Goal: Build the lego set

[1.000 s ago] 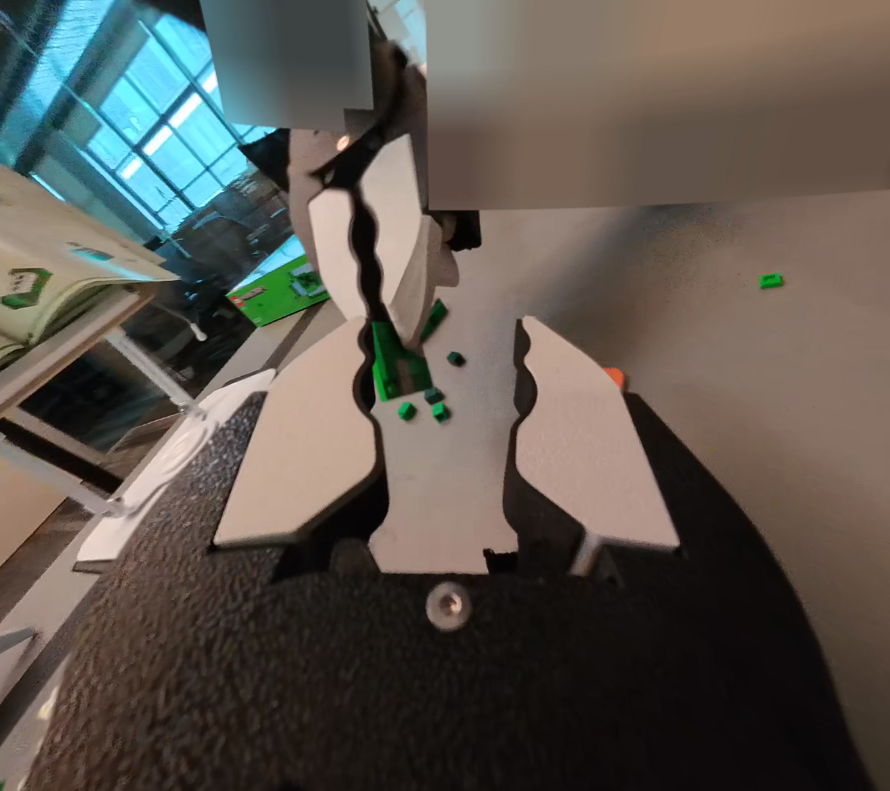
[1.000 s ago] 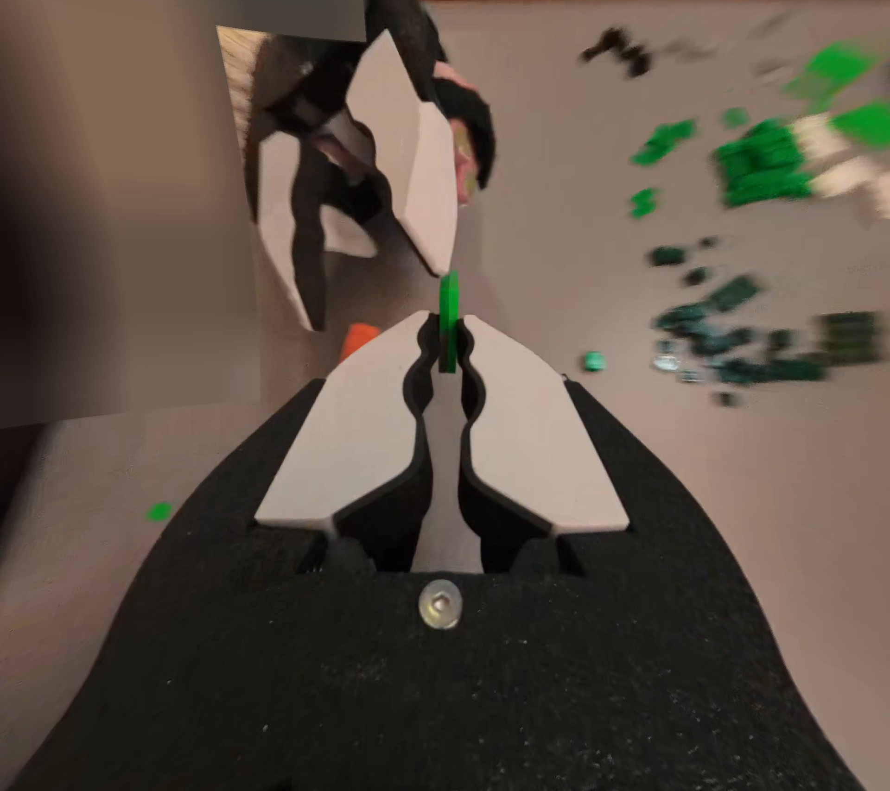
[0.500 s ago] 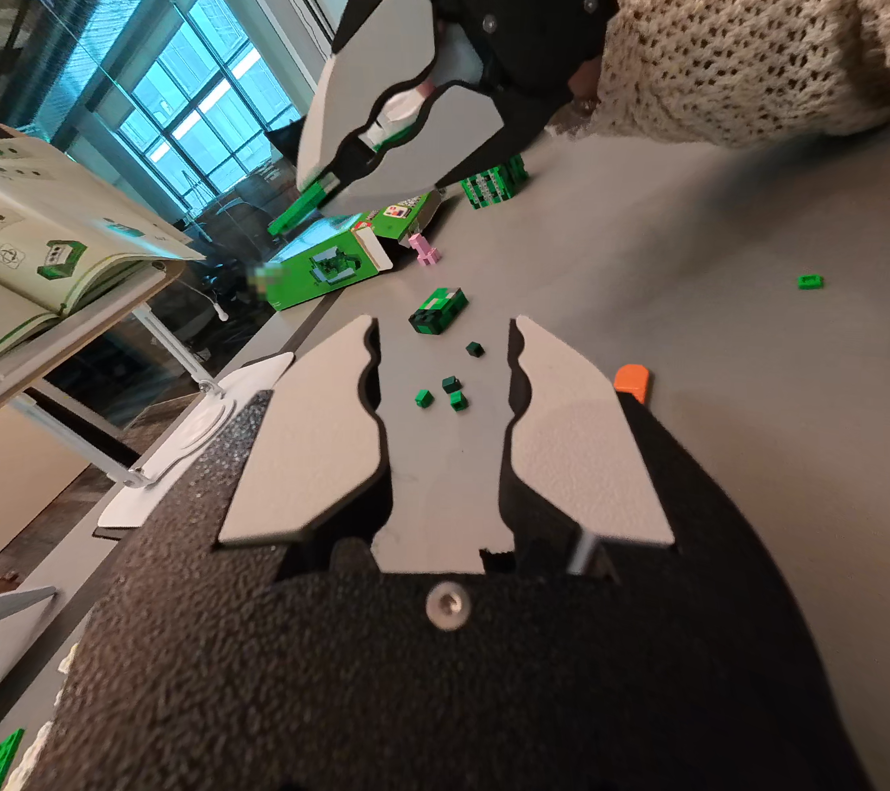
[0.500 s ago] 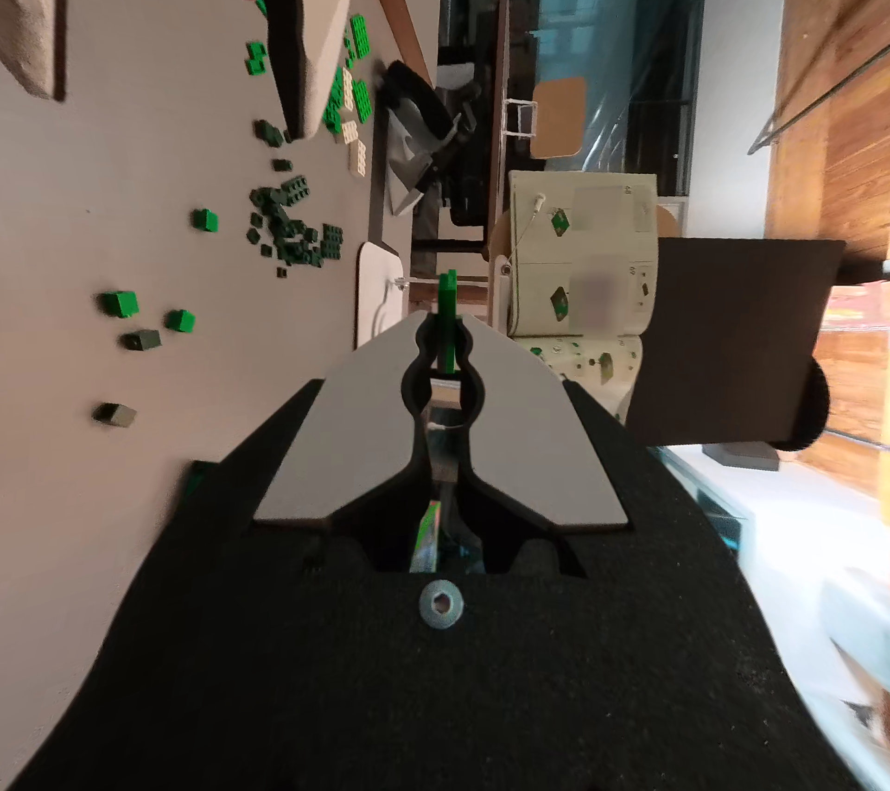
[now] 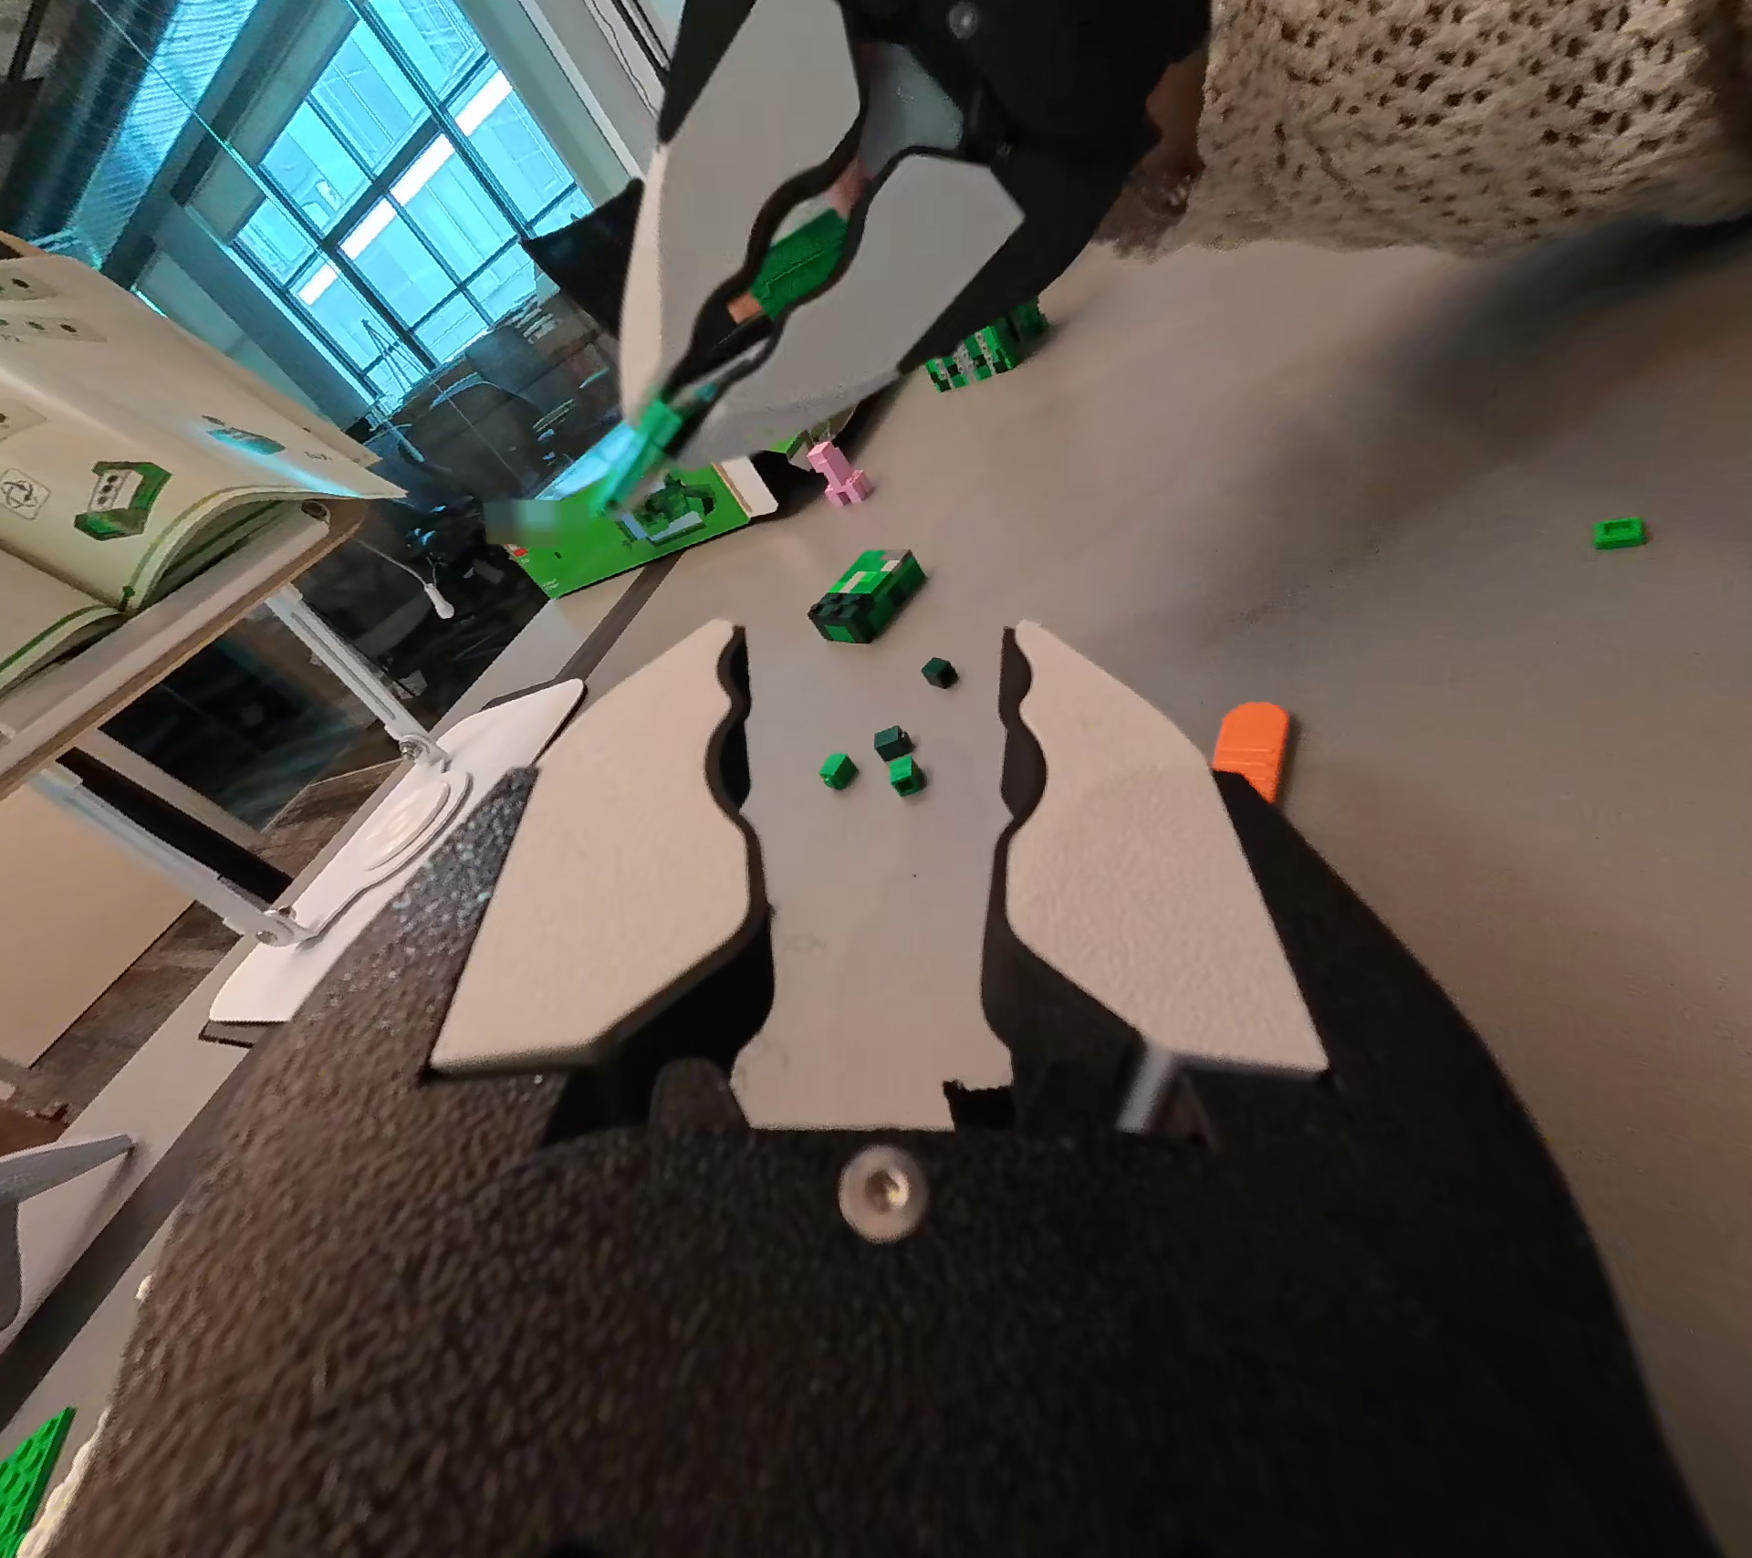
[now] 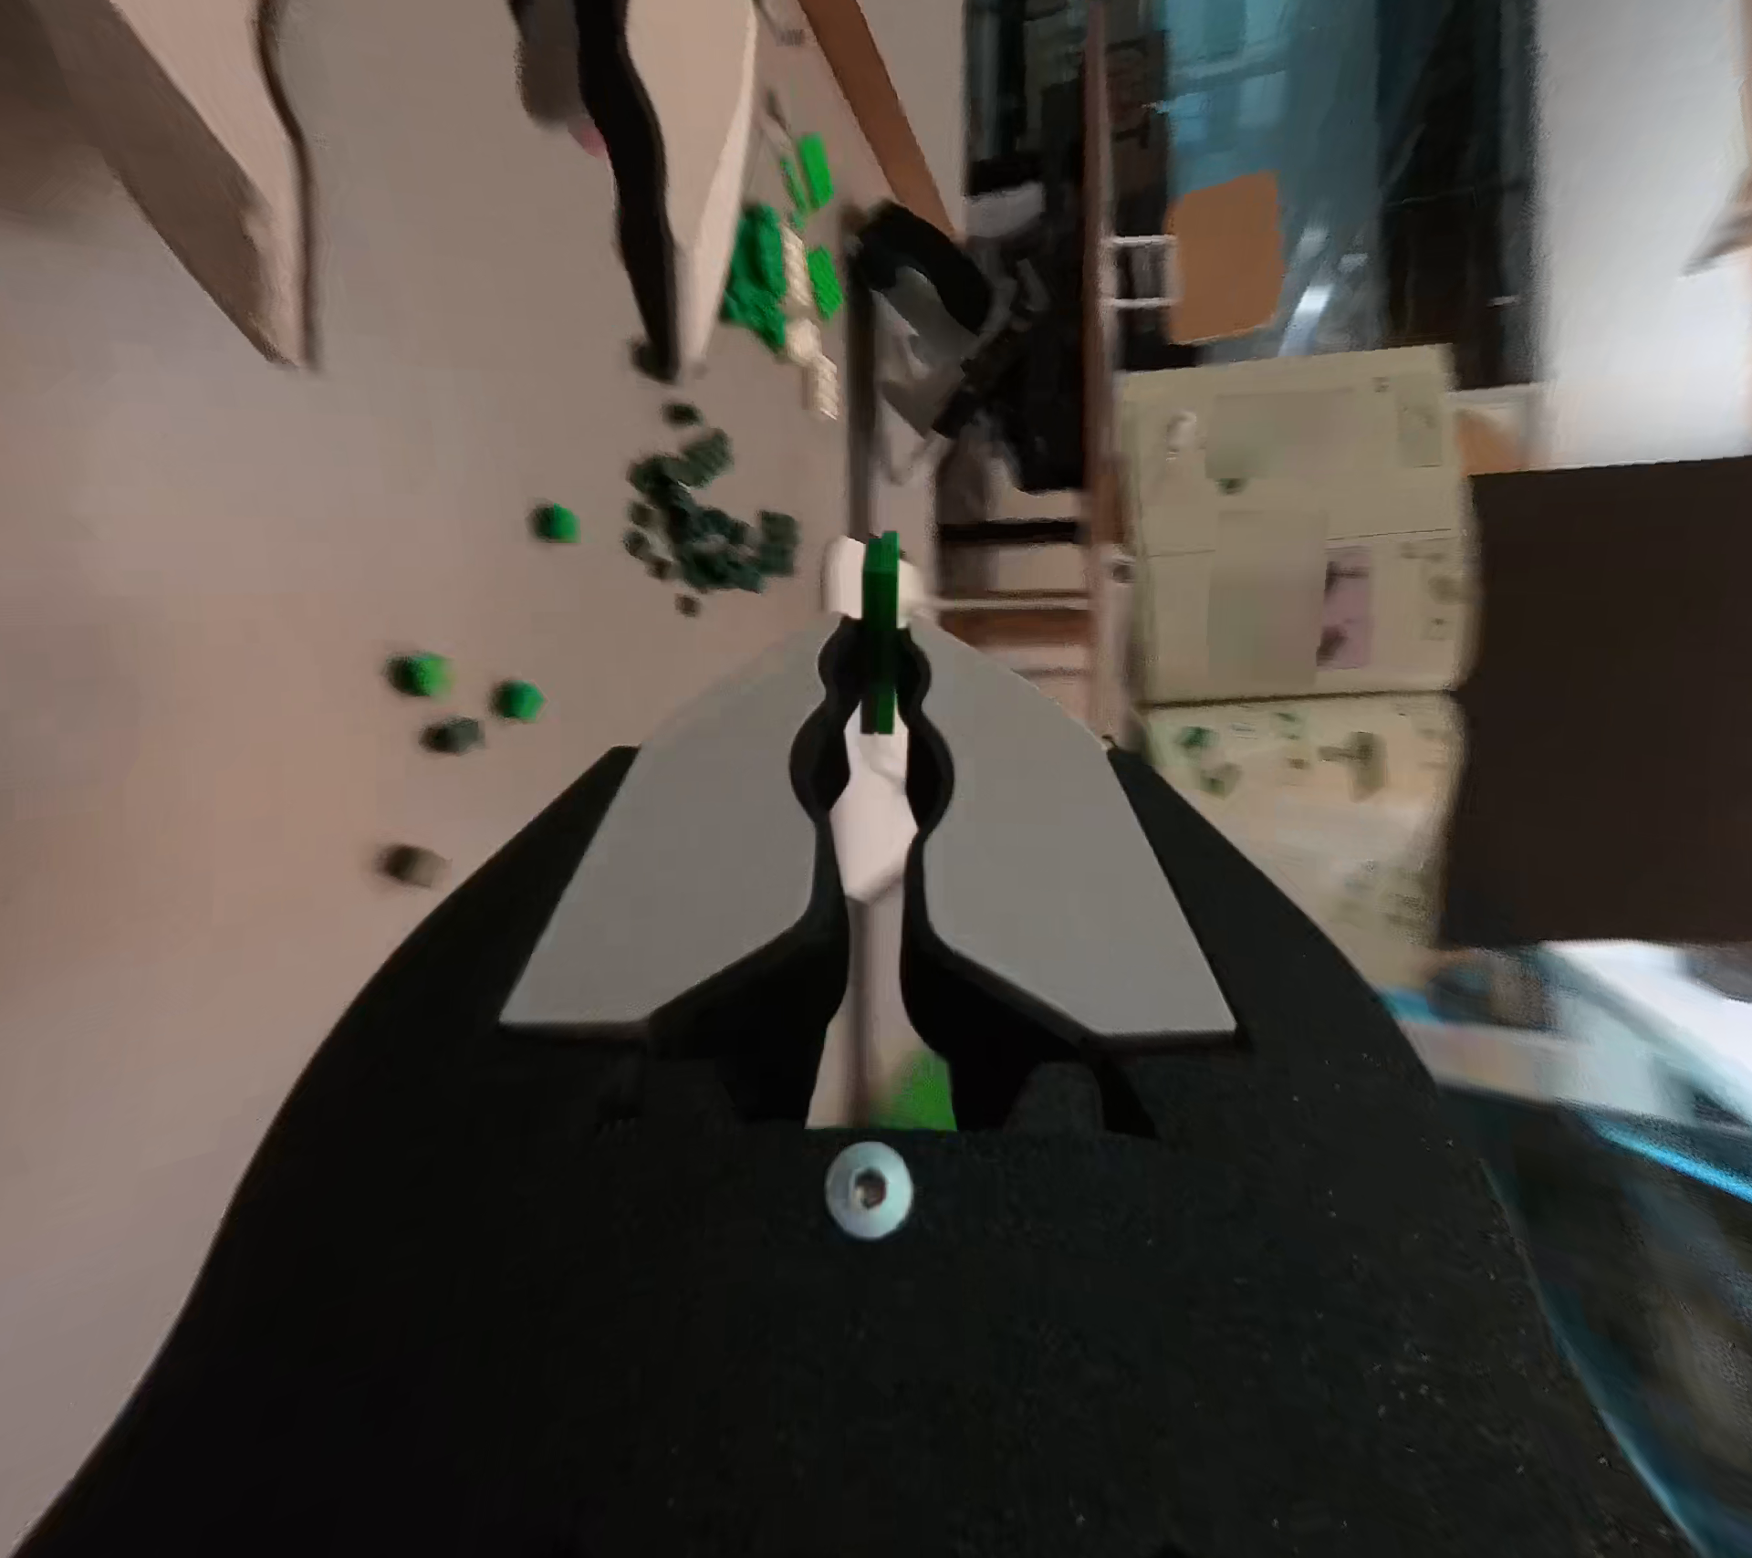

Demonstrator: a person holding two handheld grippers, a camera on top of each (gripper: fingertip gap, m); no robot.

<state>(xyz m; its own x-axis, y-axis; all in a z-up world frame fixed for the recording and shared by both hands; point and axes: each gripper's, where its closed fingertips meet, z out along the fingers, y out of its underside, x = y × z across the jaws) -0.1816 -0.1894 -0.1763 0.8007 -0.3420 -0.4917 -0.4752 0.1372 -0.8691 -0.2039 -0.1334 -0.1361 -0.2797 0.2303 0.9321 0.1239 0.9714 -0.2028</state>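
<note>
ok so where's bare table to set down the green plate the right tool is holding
The widest bare patch in the left wrist view is the grey table between the orange piece and the lone green piece. It is crowded ahead of the left tool: the small green build and four loose studs.
</note>
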